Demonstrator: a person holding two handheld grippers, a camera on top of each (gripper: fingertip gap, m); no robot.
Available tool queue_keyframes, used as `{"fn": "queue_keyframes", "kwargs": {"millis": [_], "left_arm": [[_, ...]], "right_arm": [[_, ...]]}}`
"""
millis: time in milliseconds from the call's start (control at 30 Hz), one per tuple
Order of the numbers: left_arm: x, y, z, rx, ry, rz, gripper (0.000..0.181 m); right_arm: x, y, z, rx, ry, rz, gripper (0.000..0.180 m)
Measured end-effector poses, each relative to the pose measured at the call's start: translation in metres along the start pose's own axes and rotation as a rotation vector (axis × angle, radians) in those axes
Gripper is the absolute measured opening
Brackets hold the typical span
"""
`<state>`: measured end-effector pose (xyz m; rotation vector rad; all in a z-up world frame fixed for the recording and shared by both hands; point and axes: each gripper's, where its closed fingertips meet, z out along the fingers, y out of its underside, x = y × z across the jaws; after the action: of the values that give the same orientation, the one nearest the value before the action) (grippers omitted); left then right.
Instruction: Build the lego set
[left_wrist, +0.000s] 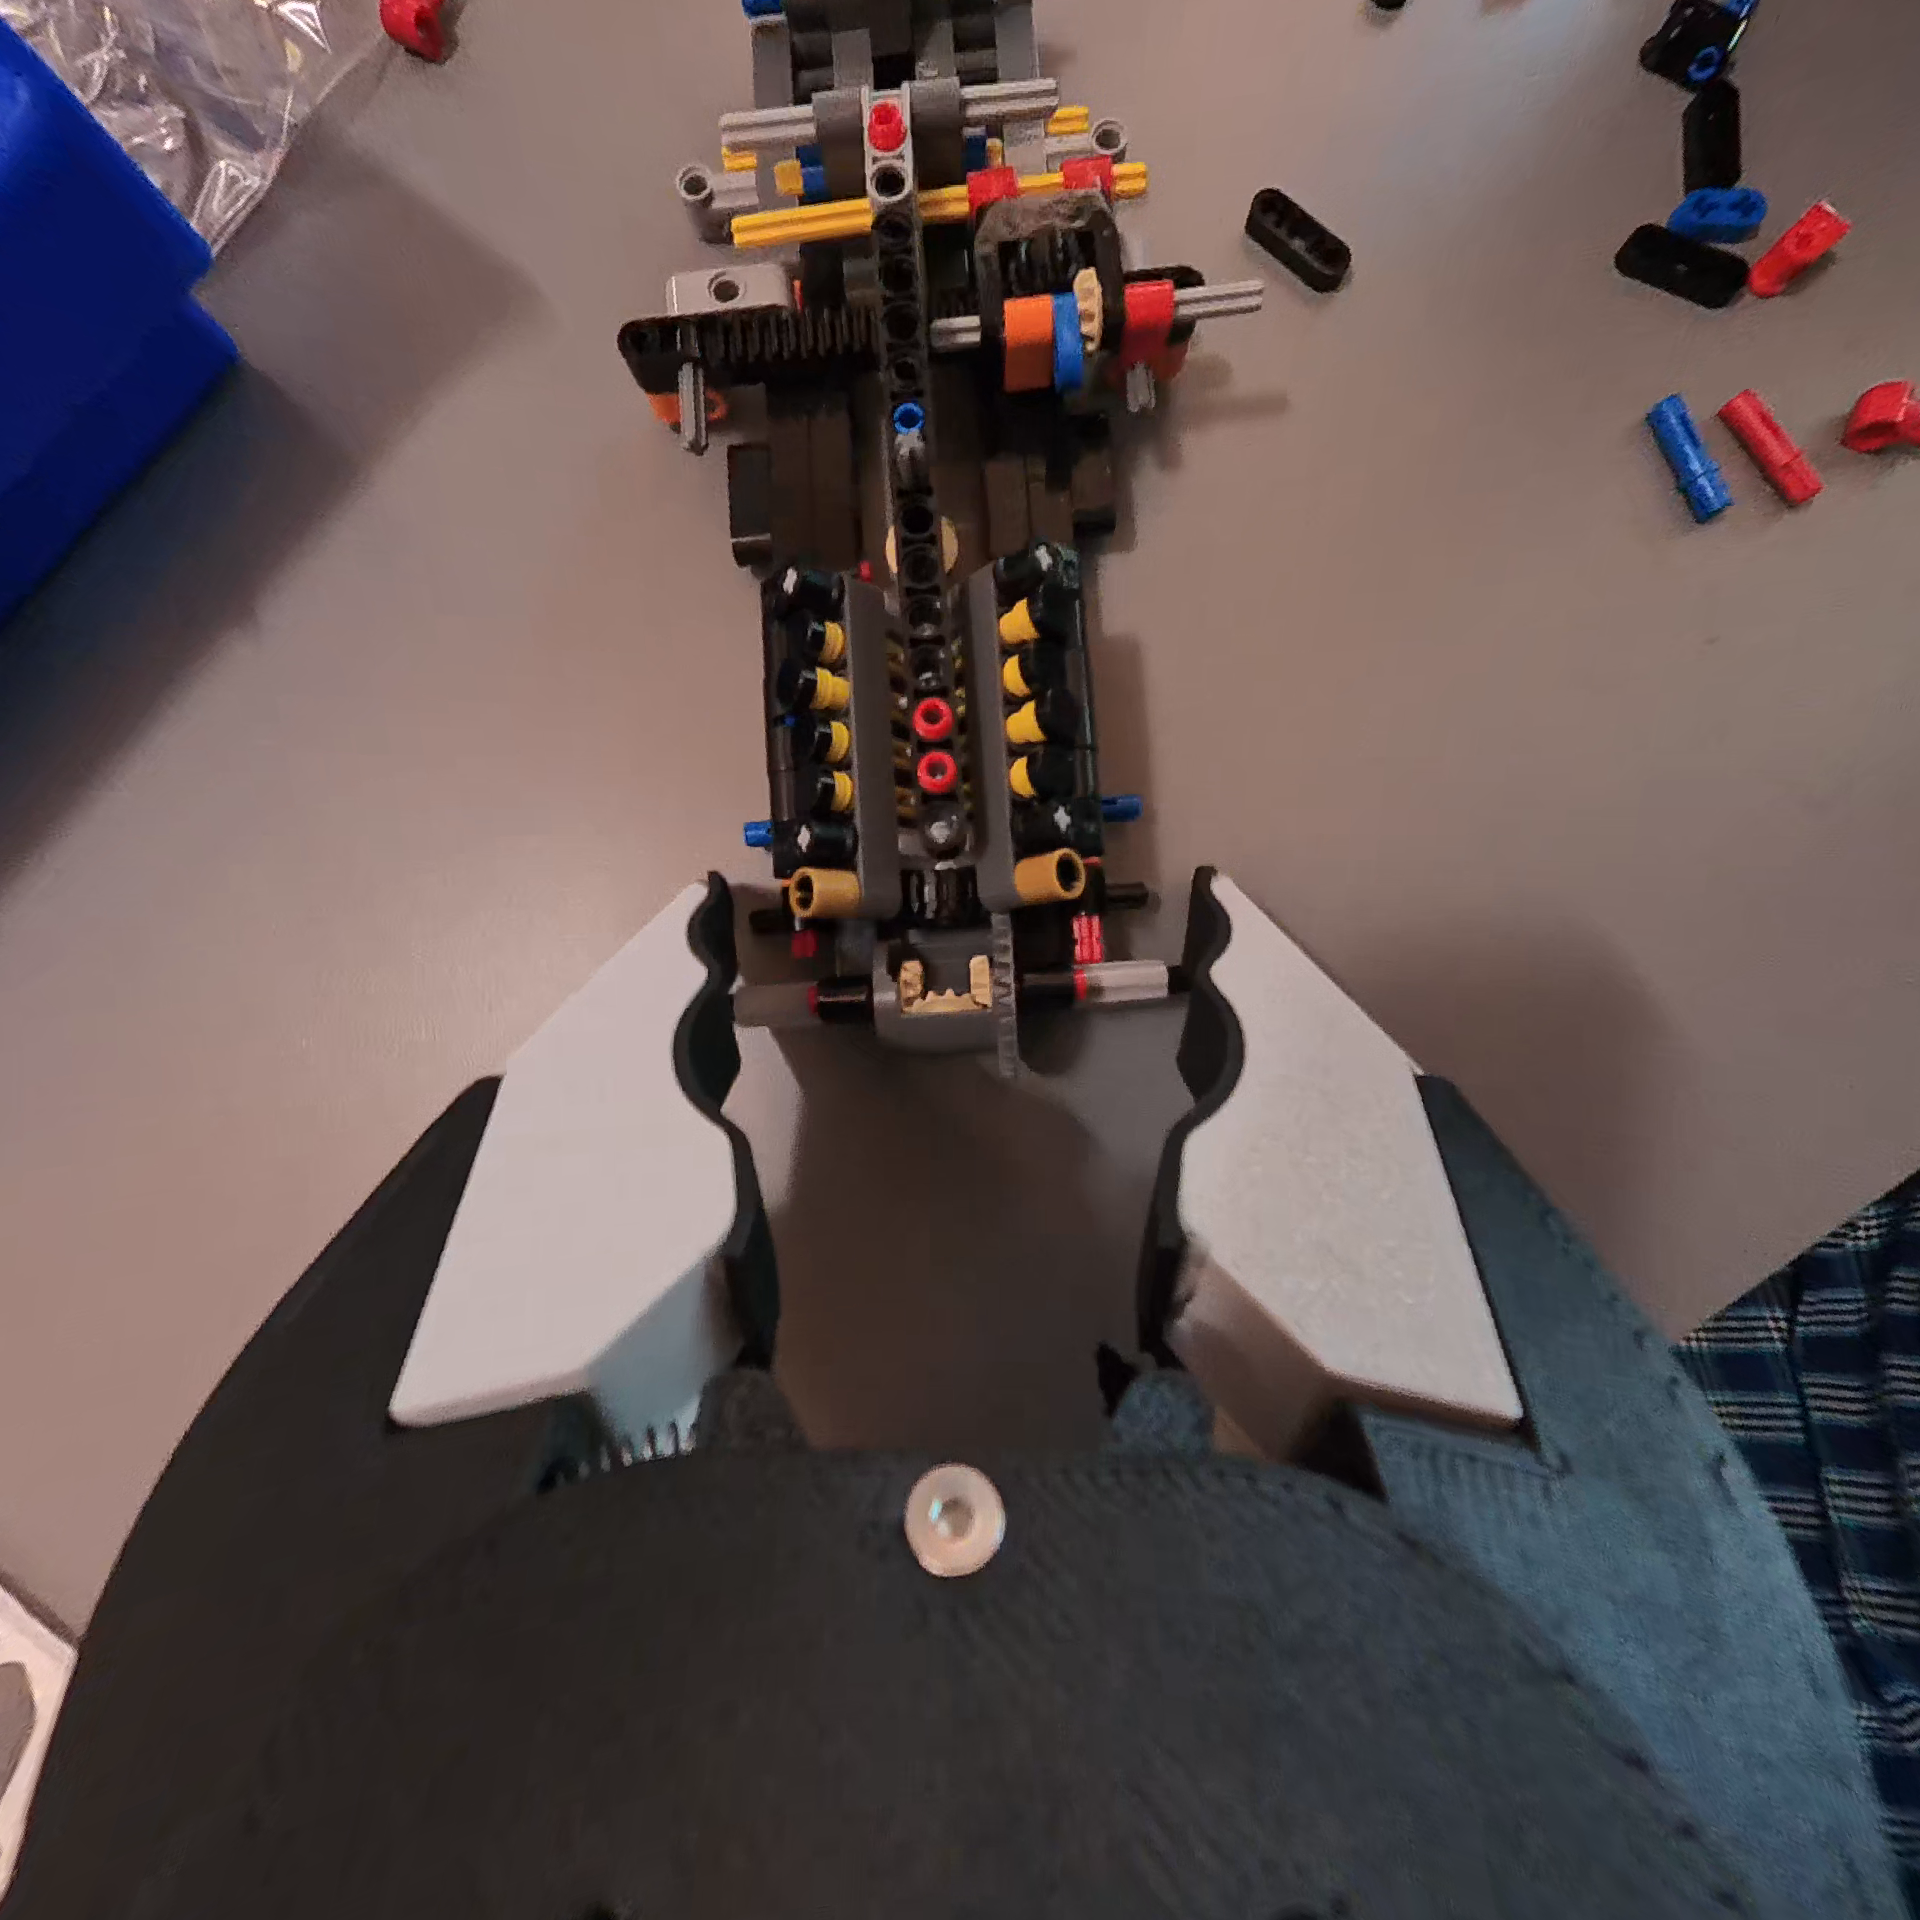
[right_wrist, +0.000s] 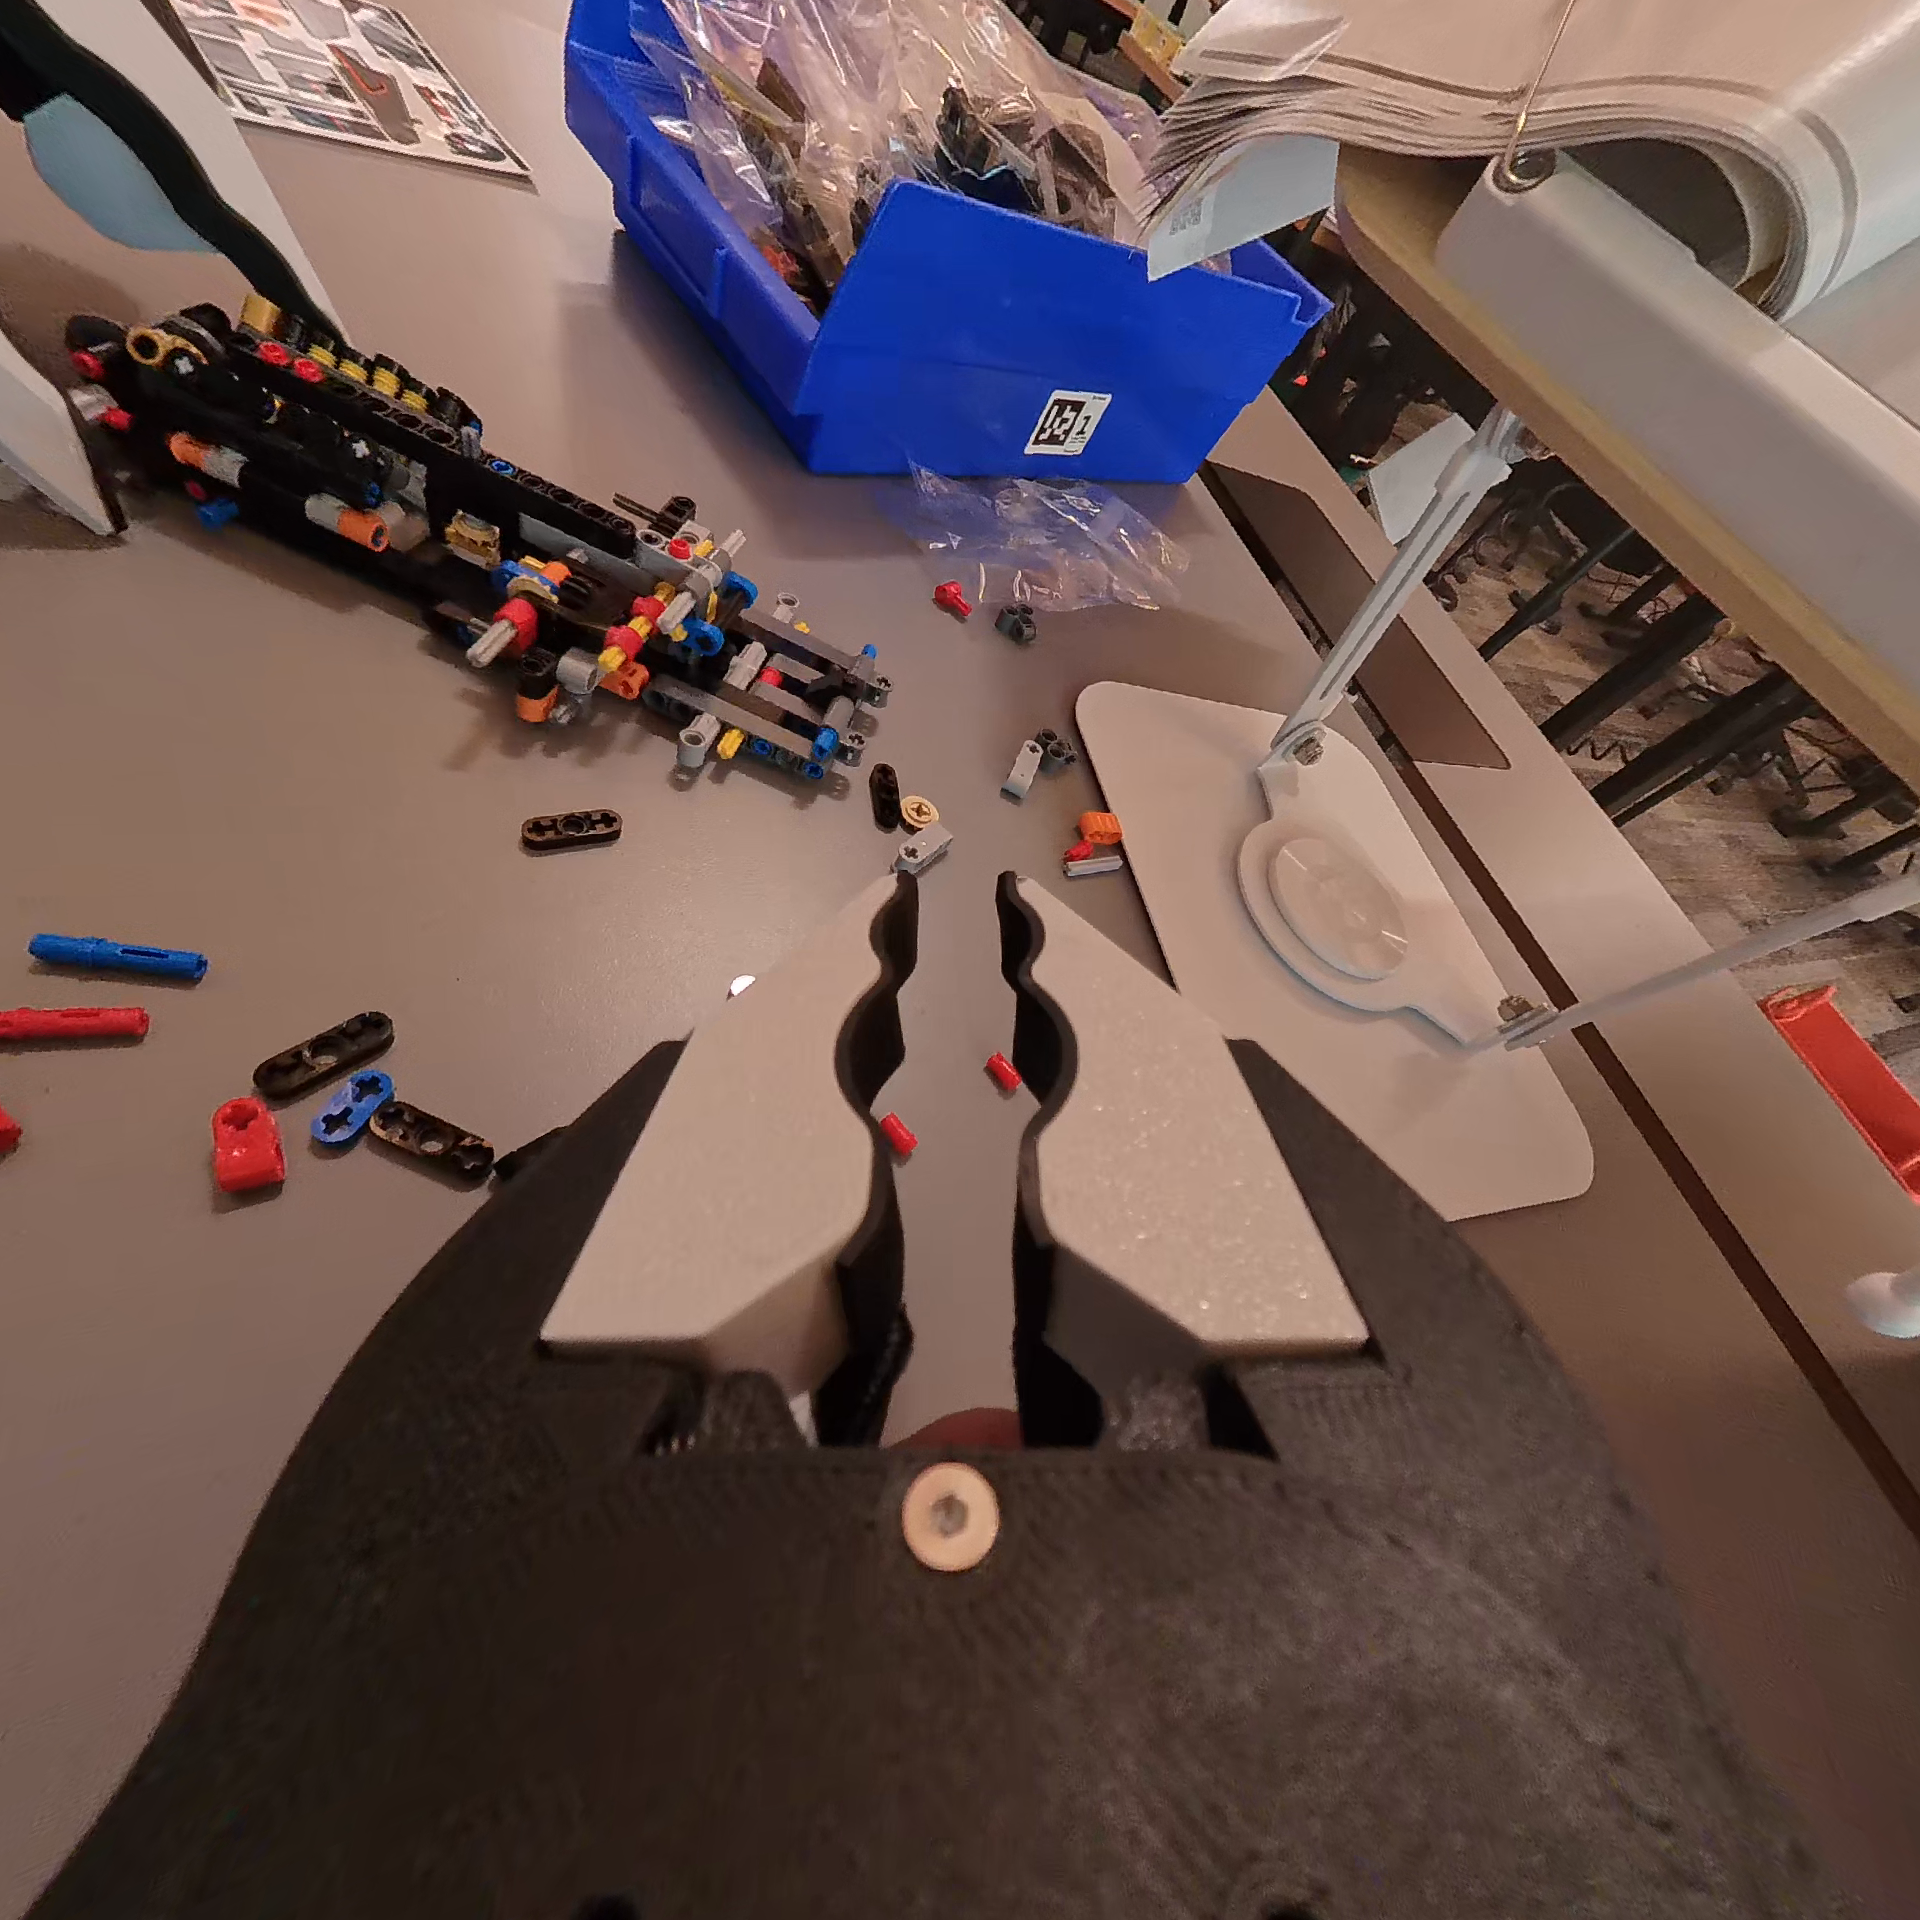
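Black-bodied and grey-fingered, the left claw sat nearest its camera, its jaws spread wide around the near end of the lego build, one finger at each tip of the build's near cross axle; whether they pressed on it could not be told. That long chassis lay on the grey surface, running away from the claw toward the far edge. In the right wrist view the right claw hovered over the surface with its jaws slightly parted and nothing between them; two small red pins lay on the surface below the gap.

A blue bin full of clear plastic bags stood at the far side, with a white stand base to its right. The build lay at far left in that view. Loose pieces were scattered near it: a blue axle pin, a red axle pin, a red connector, and a black three-hole beam.
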<state>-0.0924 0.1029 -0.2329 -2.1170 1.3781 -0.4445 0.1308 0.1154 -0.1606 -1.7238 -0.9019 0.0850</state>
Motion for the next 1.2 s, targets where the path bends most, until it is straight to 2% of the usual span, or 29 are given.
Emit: {"fn": "queue_keyframes", "kwargs": {"millis": [33, 567, 1200], "left_arm": [[0.0, 0.0, -0.0002, 0.005, 0.0, -0.005, 0.085], [-0.003, 0.0014, -0.0024, 0.014, -0.02, -0.025, 0.073], [-0.004, 0.001, -0.0026, 0.021, -0.029, -0.019, 0.073]], "right_arm": [[-0.0001, 0.0001, 0.0001, 0.0, -0.001, -0.001, 0.013], [-0.0025, -0.0001, 0.0006, -0.003, -0.006, -0.01, 0.013], [-0.0048, 0.0003, 0.001, -0.01, -0.012, -0.026, 0.013]]}}
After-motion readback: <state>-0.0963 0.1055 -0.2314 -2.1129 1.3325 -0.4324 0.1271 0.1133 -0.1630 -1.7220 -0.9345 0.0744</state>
